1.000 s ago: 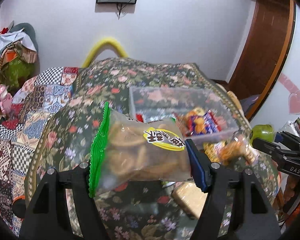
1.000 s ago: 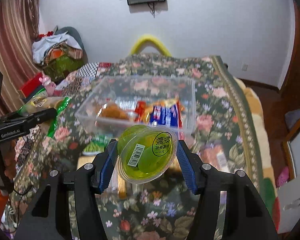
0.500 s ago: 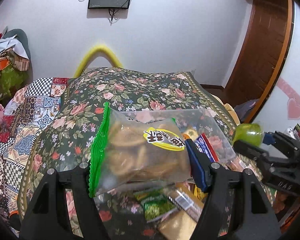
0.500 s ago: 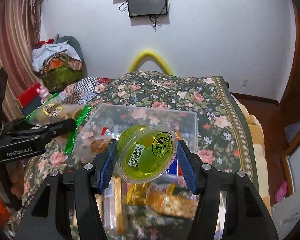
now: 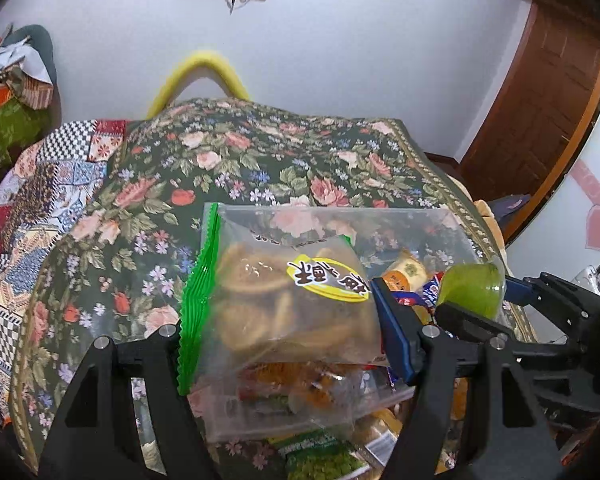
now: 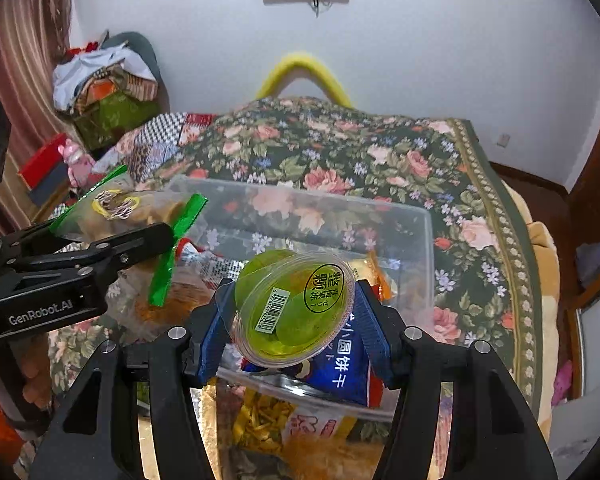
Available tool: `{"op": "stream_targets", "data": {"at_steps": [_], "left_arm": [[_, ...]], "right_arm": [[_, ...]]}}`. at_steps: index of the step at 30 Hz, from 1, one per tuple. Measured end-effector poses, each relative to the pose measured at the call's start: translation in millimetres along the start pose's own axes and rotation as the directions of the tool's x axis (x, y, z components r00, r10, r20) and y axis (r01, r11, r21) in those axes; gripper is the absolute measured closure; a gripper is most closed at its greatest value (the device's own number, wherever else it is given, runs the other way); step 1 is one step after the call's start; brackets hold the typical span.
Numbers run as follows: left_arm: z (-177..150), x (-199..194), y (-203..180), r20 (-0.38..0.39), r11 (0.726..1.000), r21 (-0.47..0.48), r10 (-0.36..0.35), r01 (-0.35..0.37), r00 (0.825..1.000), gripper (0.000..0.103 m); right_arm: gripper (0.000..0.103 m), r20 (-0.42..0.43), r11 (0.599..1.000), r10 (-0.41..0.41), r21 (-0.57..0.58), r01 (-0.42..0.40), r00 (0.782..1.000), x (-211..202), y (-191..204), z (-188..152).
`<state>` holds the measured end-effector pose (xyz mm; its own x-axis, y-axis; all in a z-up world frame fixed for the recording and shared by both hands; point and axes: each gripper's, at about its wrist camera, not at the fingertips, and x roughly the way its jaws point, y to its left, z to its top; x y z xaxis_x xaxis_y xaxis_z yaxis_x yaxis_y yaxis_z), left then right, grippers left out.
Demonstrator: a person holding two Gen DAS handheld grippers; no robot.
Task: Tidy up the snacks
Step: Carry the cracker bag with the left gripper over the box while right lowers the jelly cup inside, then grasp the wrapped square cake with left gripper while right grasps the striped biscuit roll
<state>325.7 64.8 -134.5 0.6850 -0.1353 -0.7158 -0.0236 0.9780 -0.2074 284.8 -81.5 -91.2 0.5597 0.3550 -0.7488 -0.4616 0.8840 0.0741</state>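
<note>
My left gripper (image 5: 284, 320) is shut on a clear cookie bag (image 5: 288, 300) with a green edge and yellow label, held above the left part of a clear plastic bin (image 5: 340, 220). My right gripper (image 6: 296, 320) is shut on a green jelly cup (image 6: 292, 312) and holds it over the bin (image 6: 420, 232). The bin holds several snack packs, among them a blue biscuit pack (image 6: 340, 376). The cup shows in the left wrist view (image 5: 472, 288); the bag and left gripper (image 6: 112, 248) show in the right wrist view (image 6: 112, 208).
The bin sits on a floral tablecloth (image 5: 240, 168). Loose snack packs lie in front of the bin (image 6: 268, 420), with a green pack (image 5: 320, 456) close by. A yellow chair back (image 6: 304, 68) stands behind the table. A patchwork cloth (image 5: 40, 184) lies at left.
Both grippers moved forward toward the bin with their loads, and now hang over it. The bin looks much nearer and lower in both views.
</note>
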Motion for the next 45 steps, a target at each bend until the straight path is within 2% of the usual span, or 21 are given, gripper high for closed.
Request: {"op": "stream_targets", "data": {"at_steps": [8, 14, 26, 29, 35, 45], "left_arm": [[0, 19, 1, -0.036, 1.000, -0.004, 0.003, -0.003, 0.999, 0.033], [0, 18, 0, -0.057, 1.000, -0.003, 0.005, -0.005, 0.998, 0.033], [1, -42, -13, 0.019, 0.999, 0.036, 0.005, -0.006, 1.000, 0.031], [-7, -58, -19, 0.019, 0.998, 0.056, 0.006, -0.007, 1.000, 0.028], [-31, -75, -30, -0.003, 0.996, 0.090, 0.014, -0.014, 1.000, 0.028], [-91, -59, -40, -0.141, 0.996, 0.084, 0.022, -0.010, 0.990, 0.028]], "right_arm": [[0.047, -0.064, 1.000, 0.008, -0.014, -0.009, 0.998, 20, 3, -2], [0.044, -0.029, 0.999, -0.010, -0.034, 0.009, 1.000, 8, 5, -1], [0.042, 0.059, 0.998, -0.051, -0.025, 0.052, 0.997, -41, -6, -5], [0.038, 0.083, 0.998, -0.065, -0.017, 0.066, 0.994, -59, -11, -11], [0.037, 0.104, 0.996, -0.092, 0.005, 0.092, 0.990, -85, -25, -29], [0.034, 0.061, 0.988, -0.138, 0.075, 0.134, 0.989, -102, -65, -72]]}}
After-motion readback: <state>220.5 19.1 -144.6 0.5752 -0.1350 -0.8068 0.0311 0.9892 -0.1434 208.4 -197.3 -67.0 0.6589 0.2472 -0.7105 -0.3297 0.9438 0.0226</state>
